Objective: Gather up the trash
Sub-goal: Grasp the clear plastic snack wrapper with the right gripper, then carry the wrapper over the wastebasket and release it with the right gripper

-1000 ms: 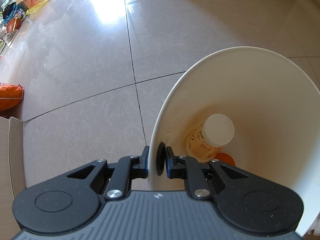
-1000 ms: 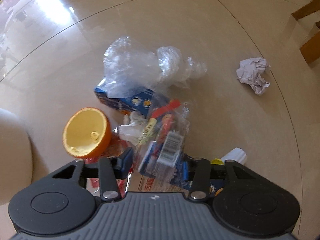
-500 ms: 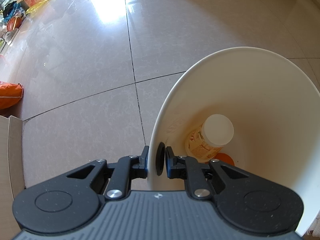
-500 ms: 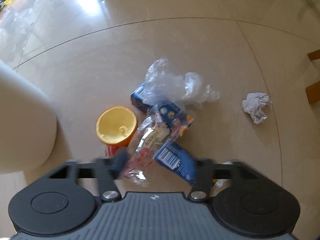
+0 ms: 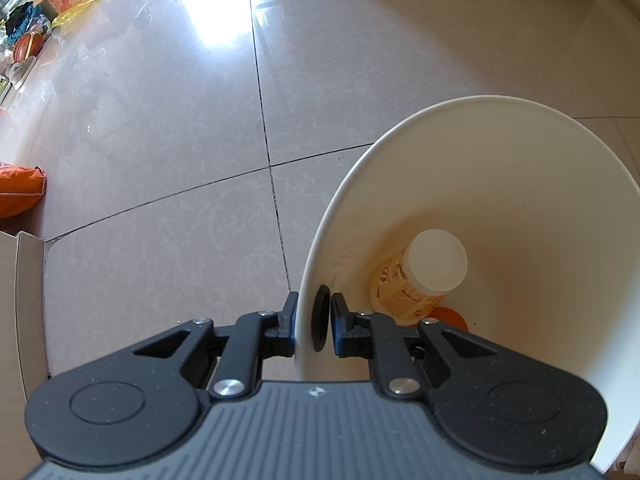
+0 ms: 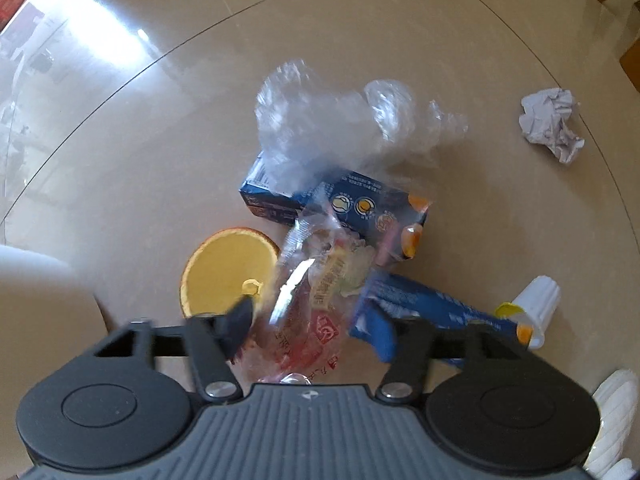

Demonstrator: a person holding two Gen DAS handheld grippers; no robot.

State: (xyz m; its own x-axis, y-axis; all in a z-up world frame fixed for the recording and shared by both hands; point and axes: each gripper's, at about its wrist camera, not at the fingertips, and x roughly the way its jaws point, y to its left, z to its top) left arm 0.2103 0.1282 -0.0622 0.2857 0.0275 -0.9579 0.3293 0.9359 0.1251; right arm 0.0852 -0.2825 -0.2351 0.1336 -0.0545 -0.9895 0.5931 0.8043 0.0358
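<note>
Clearly the pick-up step is in hand. The left gripper (image 5: pixel 314 322) is clamped on the rim of the tall white plastic bin (image 5: pixel 500 184), which already holds a white-capped bottle (image 5: pixel 424 276). The right gripper (image 6: pixel 312 320) hangs wide apart over the floor heap, its fingers either side of a crinkled clear snack wrapper (image 6: pixel 316 292) beside the orange bowl (image 6: pixel 224 268) and blue carton (image 6: pixel 352 200). Next, I judge, it should pinch the wrapper and carry it left to the bin; crumpled paper (image 6: pixel 550 126) lies well apart

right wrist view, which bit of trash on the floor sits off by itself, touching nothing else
The crumpled paper ball, far right on bare floor. The clear plastic bag, blue box, orange half and wrappers all overlap in one heap.
</note>
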